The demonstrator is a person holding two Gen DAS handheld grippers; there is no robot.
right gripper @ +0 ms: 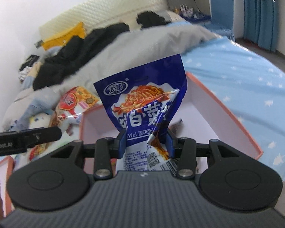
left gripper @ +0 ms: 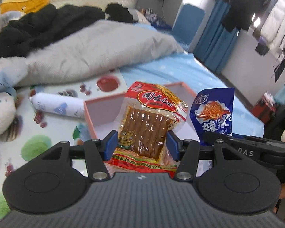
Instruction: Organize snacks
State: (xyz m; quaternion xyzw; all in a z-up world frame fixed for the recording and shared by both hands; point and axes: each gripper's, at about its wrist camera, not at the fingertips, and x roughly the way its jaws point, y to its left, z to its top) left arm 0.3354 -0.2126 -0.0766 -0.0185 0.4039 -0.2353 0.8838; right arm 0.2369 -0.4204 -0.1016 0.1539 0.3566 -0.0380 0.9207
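Two light, crinkly foil snack packets hang over a pink box (left gripper: 89,112) on the bed: soft, slippery things, best pinched low across the flat body, not the sealed edge. The left gripper (left gripper: 141,145), about half spread, clamps the red packet (left gripper: 150,121) by its sides. The right gripper (right gripper: 146,144), narrower, squeezes the blue packet (right gripper: 142,95) at its crumpled waist.

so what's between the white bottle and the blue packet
In the left wrist view, the pink box and the red packet held over it lie between the bottle and blue packet.
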